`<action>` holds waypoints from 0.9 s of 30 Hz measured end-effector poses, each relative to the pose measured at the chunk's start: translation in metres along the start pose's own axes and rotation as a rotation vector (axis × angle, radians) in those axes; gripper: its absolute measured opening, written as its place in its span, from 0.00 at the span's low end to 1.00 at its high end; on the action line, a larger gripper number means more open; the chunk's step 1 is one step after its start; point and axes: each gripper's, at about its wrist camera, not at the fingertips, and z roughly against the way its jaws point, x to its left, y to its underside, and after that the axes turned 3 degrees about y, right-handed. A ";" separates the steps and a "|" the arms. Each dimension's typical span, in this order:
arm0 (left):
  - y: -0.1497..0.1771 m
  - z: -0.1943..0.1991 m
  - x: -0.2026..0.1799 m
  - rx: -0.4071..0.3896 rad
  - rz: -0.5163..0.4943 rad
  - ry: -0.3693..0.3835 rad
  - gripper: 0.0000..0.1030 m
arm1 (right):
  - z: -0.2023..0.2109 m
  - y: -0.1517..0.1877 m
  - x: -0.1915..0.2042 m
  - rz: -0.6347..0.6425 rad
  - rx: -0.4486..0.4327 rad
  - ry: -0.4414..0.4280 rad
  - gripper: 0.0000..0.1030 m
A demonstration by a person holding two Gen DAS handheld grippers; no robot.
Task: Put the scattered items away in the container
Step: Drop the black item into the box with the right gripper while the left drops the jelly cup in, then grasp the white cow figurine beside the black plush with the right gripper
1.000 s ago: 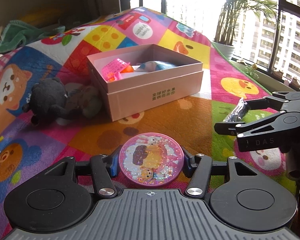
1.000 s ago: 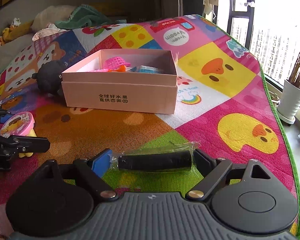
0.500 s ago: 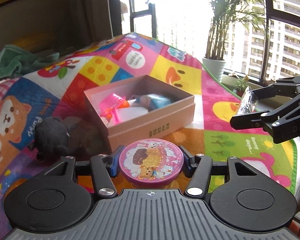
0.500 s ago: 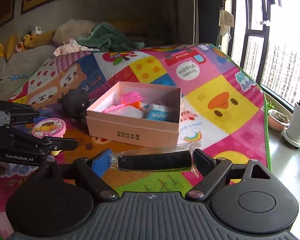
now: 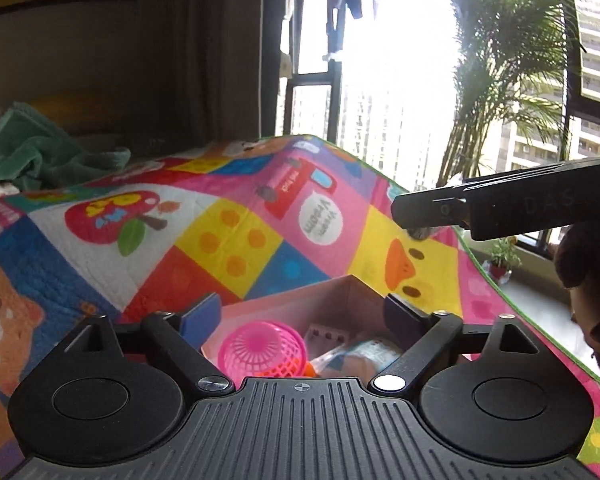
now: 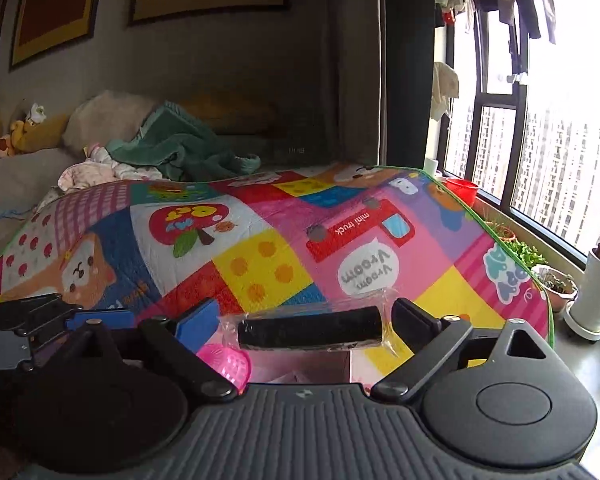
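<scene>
My left gripper (image 5: 302,314) is open and empty above the pink cardboard box (image 5: 332,296). The box holds a pink plastic basket (image 5: 260,350) and some packets (image 5: 360,354). The round pink tin is out of sight. My right gripper (image 6: 304,320) is shut on a black cylinder in clear wrap (image 6: 310,332), held over the box's far wall (image 6: 300,366). The right gripper also shows at the right of the left wrist view (image 5: 428,212). The left gripper shows at the left of the right wrist view (image 6: 60,316).
The colourful play mat (image 6: 260,248) spreads beyond the box. A green blanket (image 6: 180,148) and soft toys (image 6: 16,136) lie at the back. Potted plants (image 6: 598,292) and a red bowl (image 6: 462,190) stand along the window at the right.
Both grippers have moved forward over the box. The left gripper has opened and the round pink tin has left its jaws. The right gripper still holds the black cylinder.
</scene>
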 end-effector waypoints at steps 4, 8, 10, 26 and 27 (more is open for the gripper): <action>0.009 0.034 0.038 -0.031 0.055 -0.143 0.98 | -0.025 0.001 0.001 -0.025 0.013 -0.018 0.96; 0.046 0.063 0.072 0.013 0.112 -0.276 0.99 | -0.033 0.014 0.015 0.000 0.013 -0.015 0.96; 0.066 0.070 0.082 0.057 0.132 -0.309 0.99 | -0.034 0.022 0.031 0.049 0.015 -0.029 0.96; 0.109 0.107 0.115 0.149 0.270 -0.407 1.00 | -0.001 0.139 0.227 0.830 0.039 -0.109 0.47; 0.109 0.107 0.115 0.151 0.273 -0.407 1.00 | 0.000 0.148 0.232 0.882 0.028 -0.100 0.47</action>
